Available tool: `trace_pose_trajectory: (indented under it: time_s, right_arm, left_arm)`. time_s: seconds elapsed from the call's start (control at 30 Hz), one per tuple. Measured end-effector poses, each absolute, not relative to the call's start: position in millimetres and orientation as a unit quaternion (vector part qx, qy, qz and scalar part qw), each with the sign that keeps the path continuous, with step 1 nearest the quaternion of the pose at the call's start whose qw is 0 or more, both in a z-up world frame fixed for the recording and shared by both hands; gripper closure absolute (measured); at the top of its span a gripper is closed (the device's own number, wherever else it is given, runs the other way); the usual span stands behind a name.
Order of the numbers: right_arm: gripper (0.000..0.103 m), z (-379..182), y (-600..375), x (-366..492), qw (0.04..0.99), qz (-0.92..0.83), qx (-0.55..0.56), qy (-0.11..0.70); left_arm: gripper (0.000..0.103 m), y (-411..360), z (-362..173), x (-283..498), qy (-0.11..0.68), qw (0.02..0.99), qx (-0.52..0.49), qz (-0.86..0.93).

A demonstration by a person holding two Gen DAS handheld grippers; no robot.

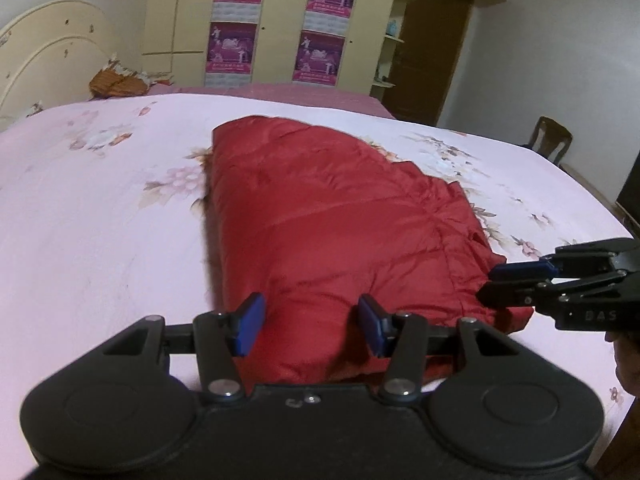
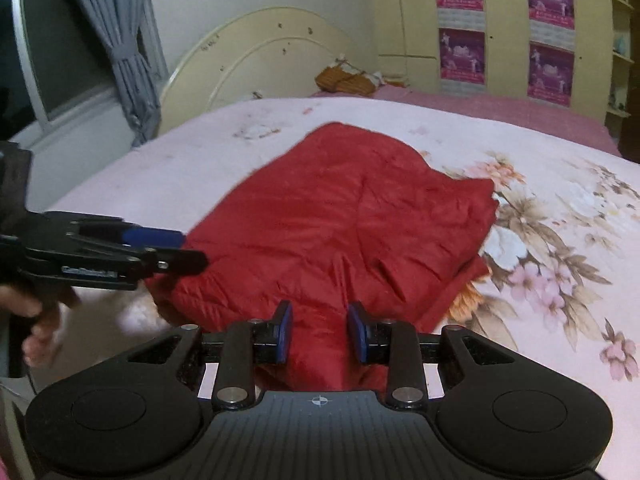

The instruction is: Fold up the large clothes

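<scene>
A red padded jacket (image 1: 328, 220) lies folded on the pink floral bedspread (image 1: 100, 220), its near edge under both grippers. My left gripper (image 1: 312, 326) is at the near left part, with a thick bulge of red fabric filling the gap between its blue pads; the jaws stand half apart and are shut on it. In the right wrist view the jacket (image 2: 352, 216) runs between the pads of my right gripper (image 2: 318, 332), which is shut on a narrower fold at the near right corner. Each gripper shows in the other's view: right gripper (image 1: 486, 284), left gripper (image 2: 192, 248).
A cream headboard (image 2: 256, 48) and an orange-brown bundle (image 2: 344, 78) stand at the bed's far end. A yellow wardrobe with purple posters (image 1: 280, 20) lines the back wall. A wooden chair (image 1: 550, 140) stands beyond the bed's right side. A person's hand (image 2: 36, 312) holds the left gripper's handle.
</scene>
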State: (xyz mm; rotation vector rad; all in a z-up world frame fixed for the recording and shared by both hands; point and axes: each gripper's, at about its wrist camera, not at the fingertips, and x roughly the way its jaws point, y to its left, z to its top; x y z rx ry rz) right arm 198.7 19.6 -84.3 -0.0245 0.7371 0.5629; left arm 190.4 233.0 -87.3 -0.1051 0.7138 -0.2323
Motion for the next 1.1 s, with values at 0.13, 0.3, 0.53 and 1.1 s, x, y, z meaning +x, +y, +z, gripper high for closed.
trace_pose_trajectory:
  time_s: [0.13, 0.3, 0.53, 1.1]
  right_arm:
    - [0.071, -94.2, 19.4, 194.0, 0.897, 0.248, -0.014, 0.367]
    - [0.071, -107.7, 24.2, 202.7, 0.893, 0.234, -0.011, 0.385]
    - [0.071, -60.2, 0.9, 163.6, 0.908, 0.216, 0.025, 0.357]
    - [0.000, -8.9, -16.0, 49.0, 0.932, 0.123, 0.012, 0.340]
  left_arm:
    - [0.051, 240.6, -96.1, 185.5, 0.350, 0.929, -0.068, -0.102]
    - [0.051, 241.0, -97.8, 187.5, 0.350, 0.929, -0.069, -0.096]
    - [0.048, 224.8, -46.3, 141.5, 0.327, 0.941, -0.064, -0.066]
    - [0.000, 168.0, -1.8, 39.4, 0.299, 0.953, -0.036, -0.030]
